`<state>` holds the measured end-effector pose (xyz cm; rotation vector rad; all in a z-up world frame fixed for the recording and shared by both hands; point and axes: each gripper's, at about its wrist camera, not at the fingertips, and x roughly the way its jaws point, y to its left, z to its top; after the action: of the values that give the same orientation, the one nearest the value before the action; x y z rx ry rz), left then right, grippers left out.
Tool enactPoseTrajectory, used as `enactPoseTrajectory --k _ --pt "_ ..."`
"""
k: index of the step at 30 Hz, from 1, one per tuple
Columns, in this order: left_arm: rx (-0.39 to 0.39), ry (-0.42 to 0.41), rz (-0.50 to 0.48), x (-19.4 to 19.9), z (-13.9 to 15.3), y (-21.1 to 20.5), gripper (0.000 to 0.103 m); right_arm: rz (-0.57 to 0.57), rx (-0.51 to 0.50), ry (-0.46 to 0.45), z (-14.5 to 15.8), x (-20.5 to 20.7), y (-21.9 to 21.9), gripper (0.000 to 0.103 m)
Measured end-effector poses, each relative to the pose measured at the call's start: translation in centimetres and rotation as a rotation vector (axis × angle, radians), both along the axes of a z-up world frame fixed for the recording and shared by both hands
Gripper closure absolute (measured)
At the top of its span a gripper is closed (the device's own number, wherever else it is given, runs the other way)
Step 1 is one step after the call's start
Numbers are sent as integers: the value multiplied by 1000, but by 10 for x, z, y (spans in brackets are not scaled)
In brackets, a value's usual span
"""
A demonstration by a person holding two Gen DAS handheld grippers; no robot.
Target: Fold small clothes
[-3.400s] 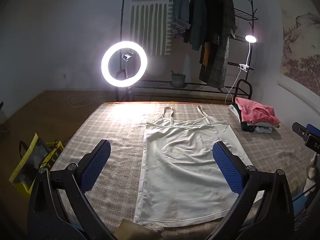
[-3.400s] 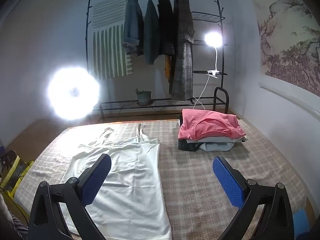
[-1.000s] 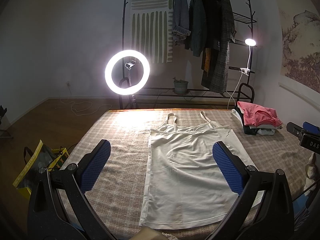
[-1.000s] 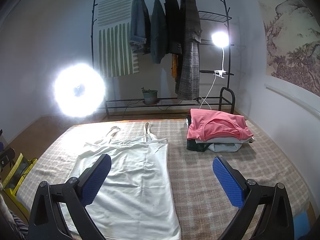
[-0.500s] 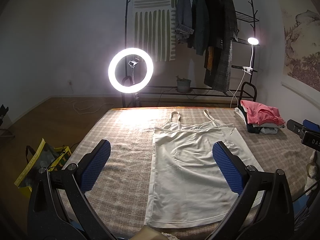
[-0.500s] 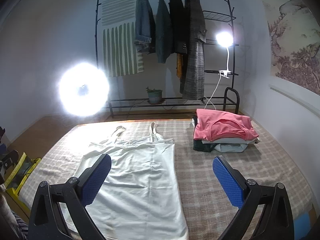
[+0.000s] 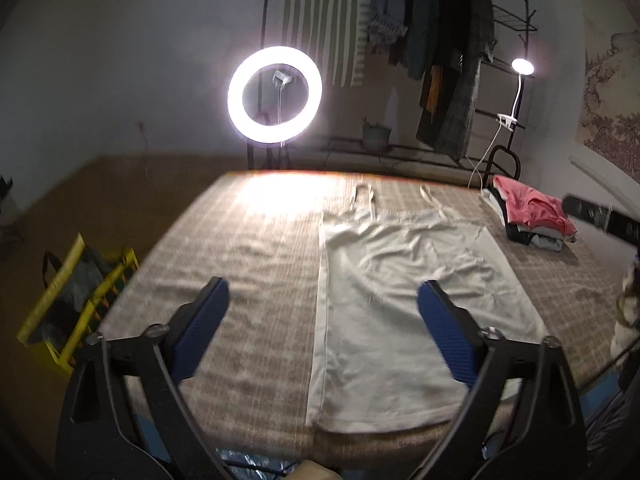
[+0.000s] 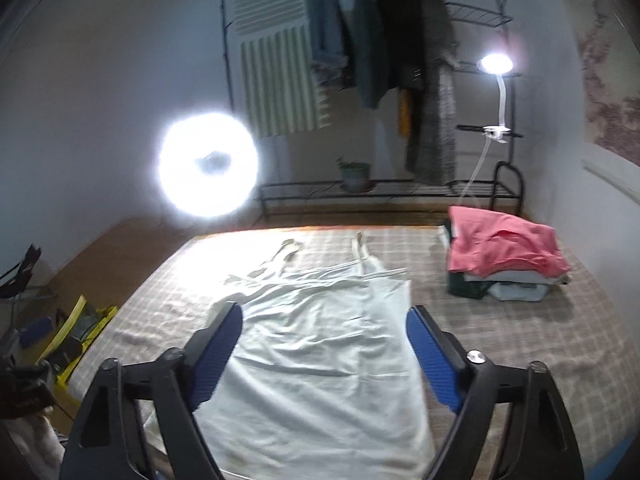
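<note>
Left wrist view
Left gripper (image 7: 322, 300): fingers spread wide, holding nothing, hovering above the near part of the bed.
White camisole (image 7: 404, 304): spread flat on the checked bed cover (image 7: 248, 256), straps pointing to the far edge, hem toward the camera; left side edge seen between the blue pads, right pad overlapping the cloth in the picture.
Folded pile (image 7: 528, 216): pink garment on top, at the far right of the bed, well apart from the camisole.
Right gripper (image 7: 600, 218): only a dark bar showing at the right edge; finger state impossible to tell here.
Ring light (image 7: 275, 95): lit, beyond the far edge of the bed.
Yellow bag (image 7: 76, 296): on the floor left of the bed.

Right wrist view
Right gripper (image 8: 324, 334): fingers spread wide, empty, above the camisole (image 8: 320, 364).
Camisole: lying between the two pads, wrinkled near the top, right edge just beside the right pad.
Folded pile (image 8: 500, 256): far right on the bed cover (image 8: 540, 344), apart from the camisole.
Clothes rack (image 8: 384, 60): against the wall, dark garments hanging, clip lamp (image 8: 496, 65) lit at its right.
</note>
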<state>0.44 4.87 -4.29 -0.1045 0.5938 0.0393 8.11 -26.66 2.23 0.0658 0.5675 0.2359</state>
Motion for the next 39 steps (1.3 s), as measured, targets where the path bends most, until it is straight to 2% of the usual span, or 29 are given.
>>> enactPoseTrajectory --k 2,5,10,12,15,19,23,29,31,35,39 --pt "-50 44 -8 2 -13 8 24 35 1 24 -1 10 9 26" --pt "-162 146 -25 9 -38 20 34 86 19 59 -2 32 23 30" --pt "-298 279 -31 16 -74 27 36 197 108 155 -13 89 58 31" --pt "-311 306 -26 18 -83 26 36 240 144 205 -22 111 75 33" --pt "-297 342 -24 21 -93 19 36 285 171 264 -36 139 103 37" --pt "-225 375 -30 24 -105 9 38 334 172 330 -59 172 144 39" --pt "-189 410 -24 28 -117 10 53 364 129 385 -86 198 183 43" --pt "-168 444 -21 32 -127 14 68 381 102 485 -126 233 226 48" --pt "-163 446 -24 33 -128 13 68 385 94 499 -139 239 236 49" --pt "-148 443 -49 34 -128 8 68 343 0 540 -167 250 250 57" --pt "-114 456 -71 35 -132 -1 68 320 -25 553 -175 259 248 57"
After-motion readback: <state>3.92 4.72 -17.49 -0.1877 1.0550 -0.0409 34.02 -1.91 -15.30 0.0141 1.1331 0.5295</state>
